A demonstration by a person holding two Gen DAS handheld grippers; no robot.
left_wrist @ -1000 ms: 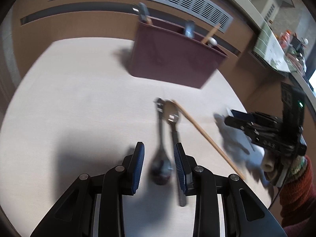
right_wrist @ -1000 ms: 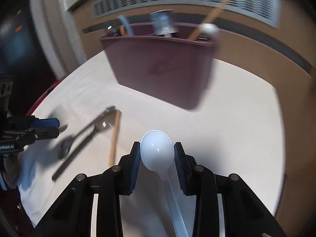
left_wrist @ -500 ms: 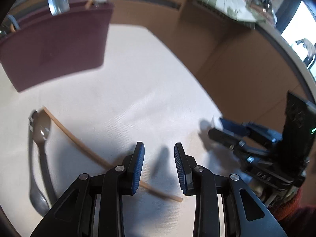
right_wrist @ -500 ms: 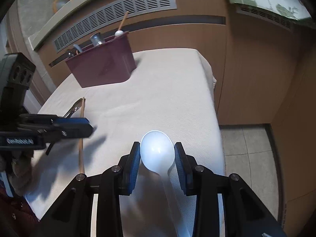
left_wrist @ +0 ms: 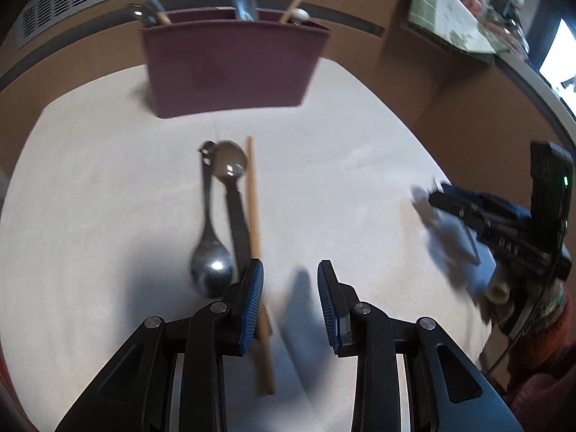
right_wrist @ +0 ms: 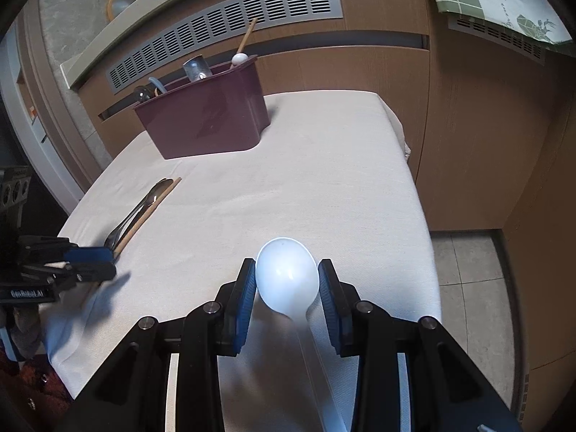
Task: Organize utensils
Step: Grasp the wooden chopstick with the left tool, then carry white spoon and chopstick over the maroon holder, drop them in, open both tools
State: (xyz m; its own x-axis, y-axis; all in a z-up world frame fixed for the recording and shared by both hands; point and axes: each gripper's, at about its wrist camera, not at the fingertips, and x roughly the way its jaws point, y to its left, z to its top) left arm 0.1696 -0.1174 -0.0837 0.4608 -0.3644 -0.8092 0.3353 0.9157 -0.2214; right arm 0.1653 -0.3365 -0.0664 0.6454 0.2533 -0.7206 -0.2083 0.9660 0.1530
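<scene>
White plastic spoon (right_wrist: 287, 274): bowl pinched between the blue pads of the right gripper (right_wrist: 287, 280), handle running back under the tool, held above the near part of the cloth-covered table (right_wrist: 324, 165). Maroon utensil caddy (right_wrist: 207, 115): stands upright at the far end of the table, ahead and to the left of the right gripper; contents rising above its rim are a white-tipped wooden stick (right_wrist: 244, 45) at the right end, a metal utensil head (right_wrist: 196, 68) near the middle, and a rounded metal head with a pale handle (right_wrist: 144, 93) at the left end; which inner compartments hold them cannot be told. Loose items on the cloth, directly ahead of the left gripper (left_wrist: 290, 289): a metal spoon (left_wrist: 210, 252) with bowl toward the gripper, a second metal spoon (left_wrist: 230, 165) with bowl toward the caddy, lying side by side, and a wooden chopstick (left_wrist: 253, 212) just right of them, its near length passing beside the left finger pad (left_wrist: 253, 295). Left gripper: fingers spread, nothing between them, low over the cloth. The right gripper shows at the far right of the left wrist view, well apart from the loose items.
</scene>
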